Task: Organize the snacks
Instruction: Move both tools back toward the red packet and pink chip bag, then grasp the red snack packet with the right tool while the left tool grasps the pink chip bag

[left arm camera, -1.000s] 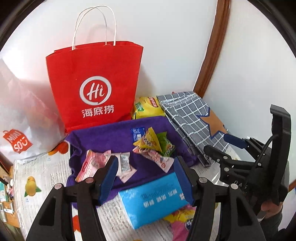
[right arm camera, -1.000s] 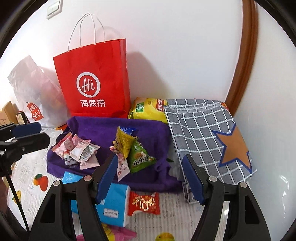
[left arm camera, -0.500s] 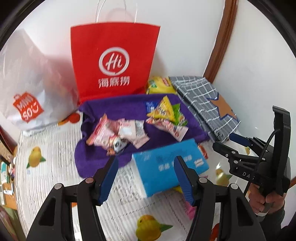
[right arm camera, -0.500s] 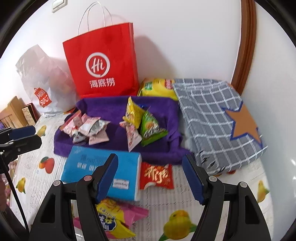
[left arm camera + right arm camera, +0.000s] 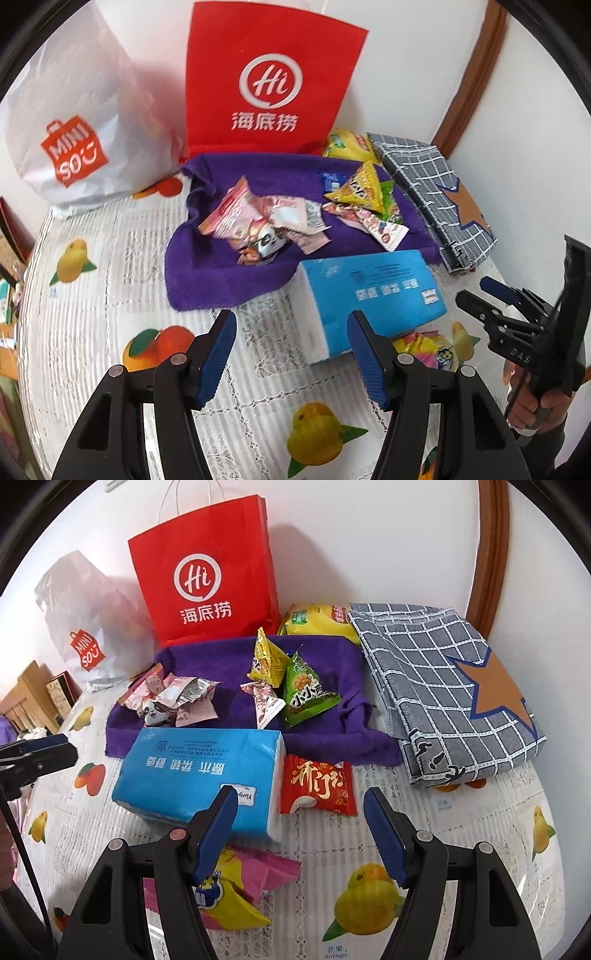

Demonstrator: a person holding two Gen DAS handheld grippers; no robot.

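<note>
Several small snack packets lie on a purple cloth [image 5: 229,273] [image 5: 325,734]: a pink pile [image 5: 258,221] [image 5: 173,698] at its left, yellow [image 5: 266,661] and green [image 5: 306,694] triangular packets at its right. A red packet [image 5: 317,786] and a pink-yellow packet [image 5: 236,893] lie on the table near a blue tissue pack [image 5: 369,295] [image 5: 199,771]. My left gripper [image 5: 291,354] is open and empty, just in front of the tissue pack. My right gripper [image 5: 299,830] is open and empty, in front of the red packet; it also shows in the left wrist view [image 5: 487,310].
A red paper bag [image 5: 269,81] [image 5: 207,568] and a white plastic bag [image 5: 77,133] [image 5: 85,627] stand against the wall. A yellow chip bag [image 5: 317,622] and a folded grey checked bag [image 5: 436,195] [image 5: 454,690] lie at the right. The tablecloth [image 5: 110,295] has fruit prints.
Both grippers have pulled back and tilted down from the cloth. The tissue pack and front packets now show in full. Both stay open and empty.
</note>
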